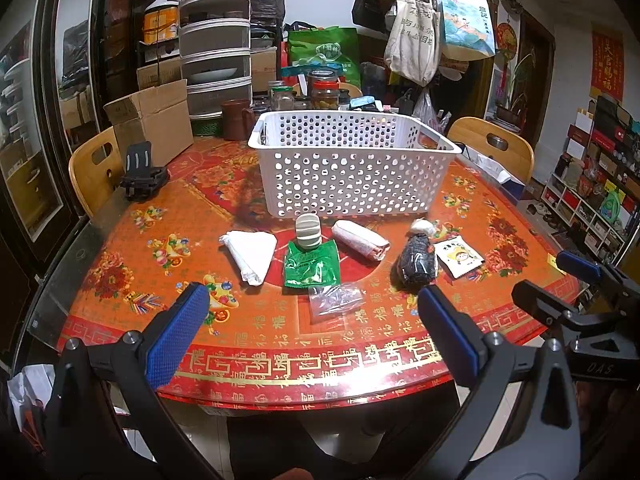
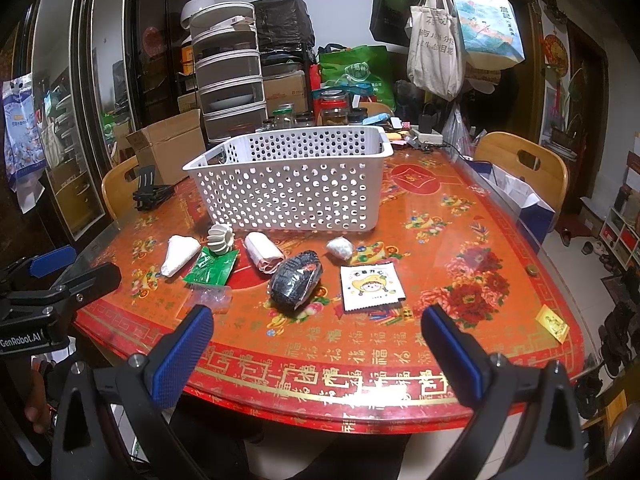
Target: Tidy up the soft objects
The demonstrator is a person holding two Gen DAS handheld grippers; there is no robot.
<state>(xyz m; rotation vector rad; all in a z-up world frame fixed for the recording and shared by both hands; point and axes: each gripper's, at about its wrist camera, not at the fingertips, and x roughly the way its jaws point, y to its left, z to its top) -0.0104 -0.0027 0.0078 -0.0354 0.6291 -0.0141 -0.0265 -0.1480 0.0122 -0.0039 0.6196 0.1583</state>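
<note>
A white perforated basket [image 1: 352, 172] [image 2: 288, 184] stands on the red table. In front of it lie a folded white cloth [image 1: 250, 254] [image 2: 180, 254], a ribbed pale green soft toy [image 1: 307, 231] [image 2: 220, 239] on a green packet [image 1: 311, 265] [image 2: 211, 267], a rolled white towel [image 1: 360, 239] [image 2: 264, 255], a black mesh bundle [image 1: 418, 262] [image 2: 295, 280], a small white wad [image 1: 422, 226] [image 2: 339, 248], a cartoon sachet [image 1: 458, 256] [image 2: 372, 286] and a clear bag [image 1: 334, 300] [image 2: 212, 295]. My left gripper [image 1: 312, 320] and right gripper [image 2: 316, 340] are open and empty, above the table's near edge.
A cardboard box [image 1: 154, 120], stacked drawers [image 1: 216, 40], jars [image 1: 324, 94] and hanging bags [image 1: 416, 32] crowd the far side. A black phone stand [image 1: 140, 178] sits far left. Wooden chairs [image 1: 94, 168] [image 2: 528, 164] flank the table. A yellow card [image 2: 552, 324] lies near the right edge.
</note>
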